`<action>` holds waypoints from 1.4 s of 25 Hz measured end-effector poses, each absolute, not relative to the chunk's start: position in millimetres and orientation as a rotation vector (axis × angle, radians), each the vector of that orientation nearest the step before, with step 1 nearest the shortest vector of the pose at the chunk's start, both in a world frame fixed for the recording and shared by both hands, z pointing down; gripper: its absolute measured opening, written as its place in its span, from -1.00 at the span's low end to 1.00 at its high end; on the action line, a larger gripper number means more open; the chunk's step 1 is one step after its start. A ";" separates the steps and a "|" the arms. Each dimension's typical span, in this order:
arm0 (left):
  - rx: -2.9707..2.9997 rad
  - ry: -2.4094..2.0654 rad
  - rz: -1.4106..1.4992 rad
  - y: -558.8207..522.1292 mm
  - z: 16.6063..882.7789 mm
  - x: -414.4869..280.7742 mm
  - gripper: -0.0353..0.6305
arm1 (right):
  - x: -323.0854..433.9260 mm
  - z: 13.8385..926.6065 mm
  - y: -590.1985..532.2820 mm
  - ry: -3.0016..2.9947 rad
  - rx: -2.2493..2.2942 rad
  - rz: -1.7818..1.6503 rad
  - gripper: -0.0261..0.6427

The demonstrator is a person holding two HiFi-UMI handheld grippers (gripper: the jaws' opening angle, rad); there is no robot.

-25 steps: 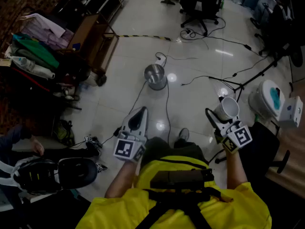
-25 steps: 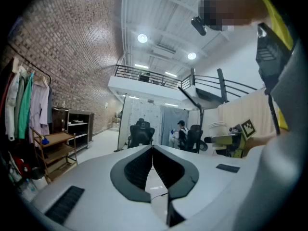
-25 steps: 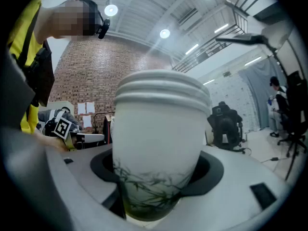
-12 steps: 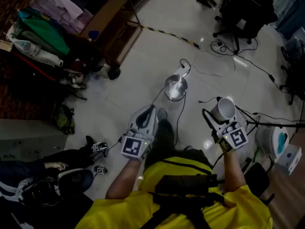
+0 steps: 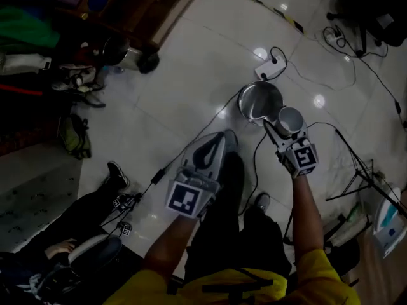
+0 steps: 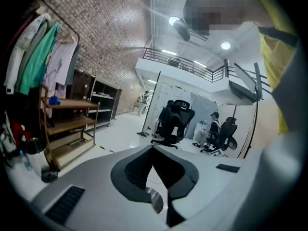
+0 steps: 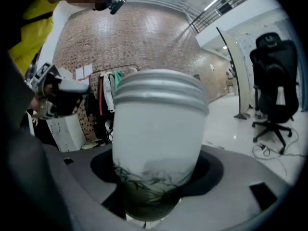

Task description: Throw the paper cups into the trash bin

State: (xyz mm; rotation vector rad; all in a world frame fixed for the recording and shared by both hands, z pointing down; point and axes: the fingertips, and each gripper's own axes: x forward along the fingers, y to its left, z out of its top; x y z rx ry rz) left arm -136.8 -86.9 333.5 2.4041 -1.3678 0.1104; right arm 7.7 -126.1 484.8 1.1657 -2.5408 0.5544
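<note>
Bringing the cup [image 5: 290,119] up to the bin [image 5: 256,101]

The right hand-held gripper [image 5: 285,131] is clamped on the cup, which has been carried from well short of the bin to just beside its rim. The left hand-held gripper [image 5: 212,150] is kept closed and empty. Only a release over the bin seems left.

The trash bin [image 5: 257,100] has an uncovered mouth, reachable from above. The right tool [image 5: 284,123], clamped on the paper cup [image 5: 291,118], occupies the bin's near-right rim. The left tool [image 5: 220,136], jaws together, stands apart at the near left. Cables [image 5: 216,115] and a power strip [image 5: 269,68] lie on the floor [image 5: 191,62] around the bin. Tripod legs [image 5: 358,164] stand to the right.
</note>
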 end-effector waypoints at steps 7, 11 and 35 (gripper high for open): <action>2.307 -1.346 0.195 -83.7 487.1 -129.1 -0.89 | 10.6 680.9 -173.5 -2.439 1.284 0.638 0.06; 2.295 -1.330 0.272 -74.8 520.1 -129.7 -0.89 | 11.5 739.9 -176.6 -2.348 1.255 0.731 0.07; 2.187 -1.278 0.439 -102.4 589.0 -111.3 -0.89 | 17.5 786.2 -150.3 -2.257 1.205 0.794 0.17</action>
